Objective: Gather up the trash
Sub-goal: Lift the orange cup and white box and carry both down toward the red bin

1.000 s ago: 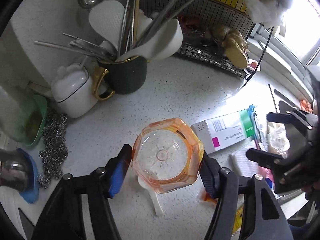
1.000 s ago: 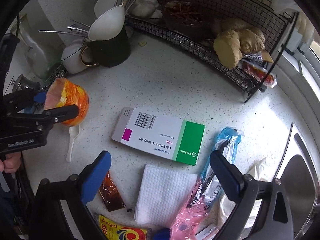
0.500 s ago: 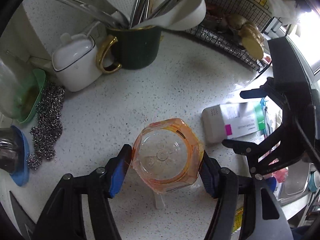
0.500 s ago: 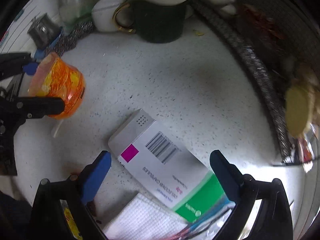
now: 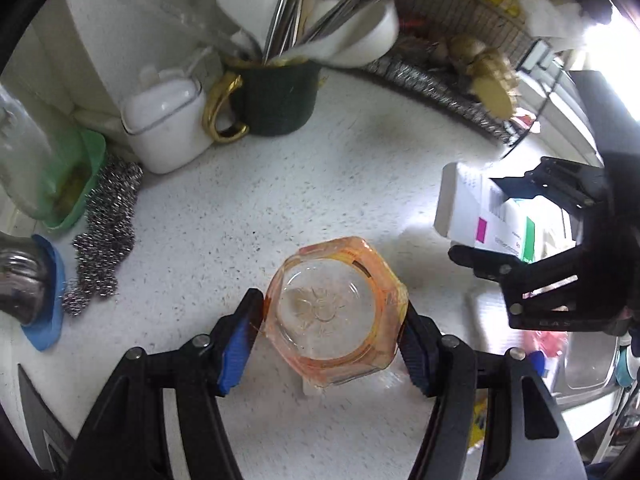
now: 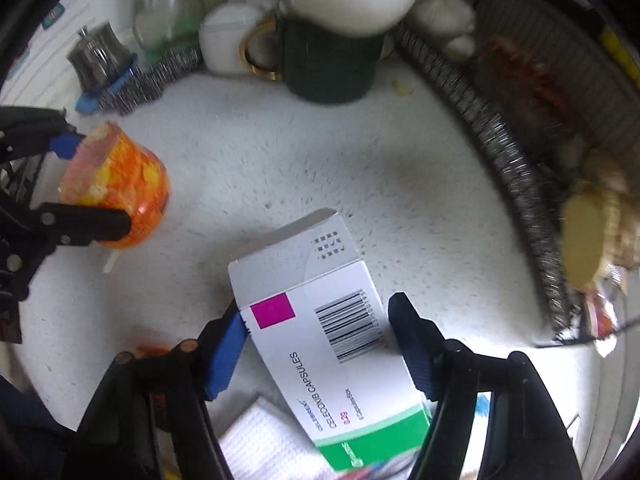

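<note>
The left gripper [image 5: 334, 326] holds an orange cup [image 5: 336, 314] between its fingers, just above the white tabletop [image 5: 248, 208]. The right gripper [image 6: 316, 332] is closing its fingers on a medicine box [image 6: 320, 320]; the left finger touches its edge. A dark green mug [image 5: 276, 100] stands at 12 o'clock from the cup.

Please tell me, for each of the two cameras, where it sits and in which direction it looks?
Left wrist: on the left tongs, facing down at the orange cup they clamp; the right tongs show too.
Right wrist: on the right tongs, facing down at the medicine box while closing around it; the left tongs show too.
Shared: cup, box, green mug, countertop.
</note>
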### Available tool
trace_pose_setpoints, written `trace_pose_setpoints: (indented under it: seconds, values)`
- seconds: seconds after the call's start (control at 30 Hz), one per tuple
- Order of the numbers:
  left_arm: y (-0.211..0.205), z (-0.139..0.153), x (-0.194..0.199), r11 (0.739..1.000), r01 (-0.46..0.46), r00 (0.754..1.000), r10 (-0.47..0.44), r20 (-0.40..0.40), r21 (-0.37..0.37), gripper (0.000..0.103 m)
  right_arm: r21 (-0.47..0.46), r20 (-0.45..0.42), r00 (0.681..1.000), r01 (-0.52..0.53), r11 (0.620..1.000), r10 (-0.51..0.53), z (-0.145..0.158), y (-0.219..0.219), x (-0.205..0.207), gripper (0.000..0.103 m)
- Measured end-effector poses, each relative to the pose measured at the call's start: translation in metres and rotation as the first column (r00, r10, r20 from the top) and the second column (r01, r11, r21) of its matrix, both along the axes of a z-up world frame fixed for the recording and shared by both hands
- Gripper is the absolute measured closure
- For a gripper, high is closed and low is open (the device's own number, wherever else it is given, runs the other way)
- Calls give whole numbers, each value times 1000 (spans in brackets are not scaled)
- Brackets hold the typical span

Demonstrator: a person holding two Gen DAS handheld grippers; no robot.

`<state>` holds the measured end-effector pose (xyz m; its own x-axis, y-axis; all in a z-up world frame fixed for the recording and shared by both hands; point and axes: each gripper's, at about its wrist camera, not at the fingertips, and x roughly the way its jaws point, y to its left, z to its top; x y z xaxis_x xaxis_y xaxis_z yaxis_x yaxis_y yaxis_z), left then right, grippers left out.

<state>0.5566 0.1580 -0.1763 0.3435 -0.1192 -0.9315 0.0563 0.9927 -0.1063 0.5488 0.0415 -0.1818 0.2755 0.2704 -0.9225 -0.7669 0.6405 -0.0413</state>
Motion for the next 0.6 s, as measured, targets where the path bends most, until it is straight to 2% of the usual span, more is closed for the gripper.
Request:
trace_pose_setpoints:
  seconds: [0.13, 0.23, 0.4, 0.43, 0.6]
  values:
    - [-14, 31, -21, 1000, 25, 998, -26, 58, 4, 41, 45, 54, 997, 53, 998, -55, 35, -15, -28, 36]
    - [-29, 46, -44, 999, 46, 994, -47, 97, 11, 41, 79, 133, 985, 104, 991, -114, 58, -32, -57, 36]
    - [-51, 62, -82, 997, 78, 989, -79, 123, 14, 41, 95, 146, 974, 163, 982, -176, 81, -64, -87, 36]
    - [-60, 64, -90, 996, 84, 988, -85, 129, 19, 41, 97, 149, 972, 168, 981, -181, 87, -76, -79, 36]
    - [-90, 78, -142, 994, 107, 981, -110, 162, 25, 41, 117, 173, 961, 198, 973, -217, 109, -105, -128, 36]
